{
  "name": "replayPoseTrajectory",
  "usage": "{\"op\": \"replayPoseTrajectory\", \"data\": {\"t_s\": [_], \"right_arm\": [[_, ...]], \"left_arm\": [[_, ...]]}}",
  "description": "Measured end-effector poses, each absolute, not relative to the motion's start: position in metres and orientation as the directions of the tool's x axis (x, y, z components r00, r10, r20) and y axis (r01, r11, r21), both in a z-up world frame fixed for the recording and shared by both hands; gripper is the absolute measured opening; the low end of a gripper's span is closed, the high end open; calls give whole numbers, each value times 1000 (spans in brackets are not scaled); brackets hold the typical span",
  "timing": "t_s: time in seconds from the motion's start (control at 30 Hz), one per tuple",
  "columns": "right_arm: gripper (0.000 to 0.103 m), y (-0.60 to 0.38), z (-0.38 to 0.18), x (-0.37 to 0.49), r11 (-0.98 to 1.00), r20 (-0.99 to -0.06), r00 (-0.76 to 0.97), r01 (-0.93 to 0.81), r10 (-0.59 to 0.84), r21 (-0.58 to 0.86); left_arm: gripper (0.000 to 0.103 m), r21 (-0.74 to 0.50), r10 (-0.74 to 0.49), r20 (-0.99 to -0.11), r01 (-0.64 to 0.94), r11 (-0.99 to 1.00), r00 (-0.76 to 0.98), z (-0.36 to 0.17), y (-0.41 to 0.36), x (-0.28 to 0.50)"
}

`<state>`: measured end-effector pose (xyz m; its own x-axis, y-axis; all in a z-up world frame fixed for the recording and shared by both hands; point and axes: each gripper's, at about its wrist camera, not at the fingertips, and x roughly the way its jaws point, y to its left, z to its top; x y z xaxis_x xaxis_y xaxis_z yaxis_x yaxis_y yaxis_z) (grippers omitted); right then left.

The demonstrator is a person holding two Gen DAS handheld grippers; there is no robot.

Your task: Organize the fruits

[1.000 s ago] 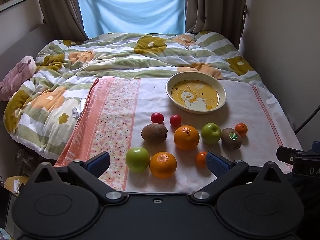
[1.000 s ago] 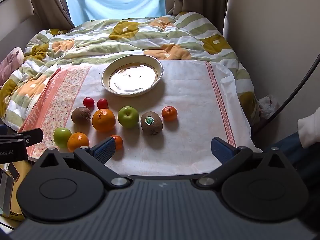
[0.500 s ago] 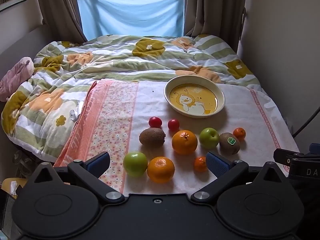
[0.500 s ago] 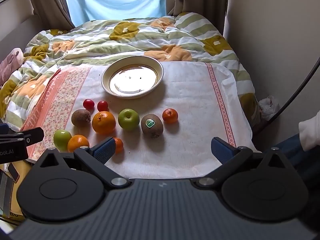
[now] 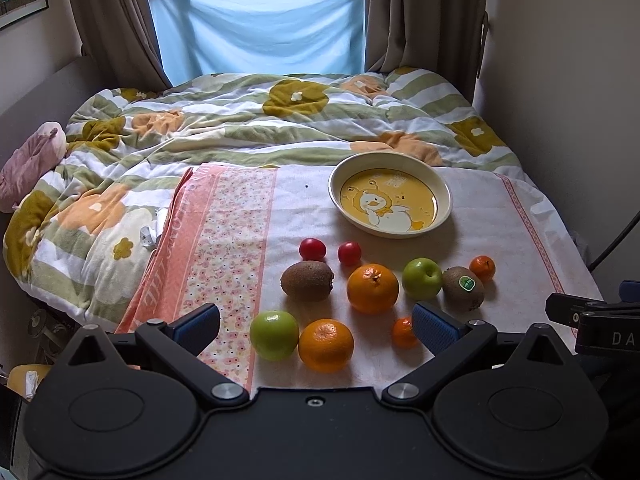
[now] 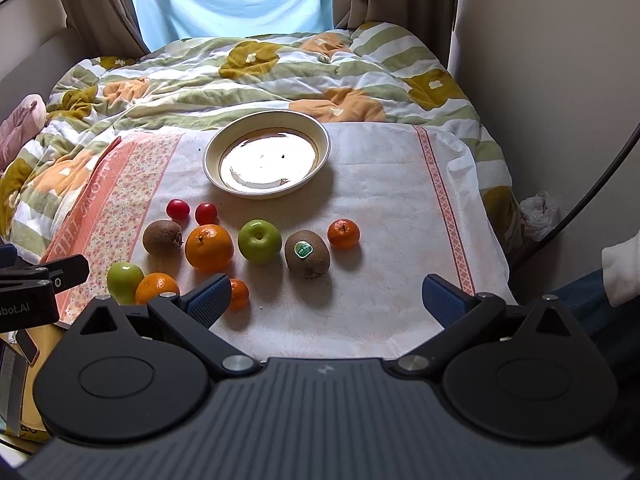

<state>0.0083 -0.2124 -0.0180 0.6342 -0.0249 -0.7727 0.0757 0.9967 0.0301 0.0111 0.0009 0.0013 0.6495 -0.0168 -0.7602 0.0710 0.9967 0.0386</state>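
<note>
Fruits lie on a white cloth (image 5: 500, 240) on the bed, in front of an empty duck-print plate (image 5: 390, 194) (image 6: 267, 155). There are two red tomatoes (image 5: 312, 249), two kiwis (image 5: 307, 281) (image 6: 307, 255), two oranges (image 5: 373, 289) (image 5: 326, 345), two green apples (image 5: 422, 279) (image 5: 274, 335) and two small tangerines (image 5: 482, 268) (image 5: 403, 333). My left gripper (image 5: 316, 322) is open and empty, low in front of the near apple and orange. My right gripper (image 6: 326, 298) is open and empty, in front of the stickered kiwi.
A striped flowered quilt (image 5: 248, 120) covers the bed behind the cloth. A pink plush (image 5: 32, 160) lies at the left edge. A wall (image 6: 560, 80) and a black cable (image 6: 592, 184) run along the right side. Curtains and a window stand behind.
Both grippers have drawn back slightly and tilted up, so the fruits sit lower in view. No fruit has moved. Both stay open.
</note>
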Motion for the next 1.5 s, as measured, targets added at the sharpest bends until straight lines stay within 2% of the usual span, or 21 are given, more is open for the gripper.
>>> {"op": "replayPoseTrajectory", "data": {"t_s": [1.5], "right_arm": [[103,-210,-15,12,997,-768,641,72,-21,33]], "left_arm": [[103,66,1,-750,73,995,661,3,-1,11]]}}
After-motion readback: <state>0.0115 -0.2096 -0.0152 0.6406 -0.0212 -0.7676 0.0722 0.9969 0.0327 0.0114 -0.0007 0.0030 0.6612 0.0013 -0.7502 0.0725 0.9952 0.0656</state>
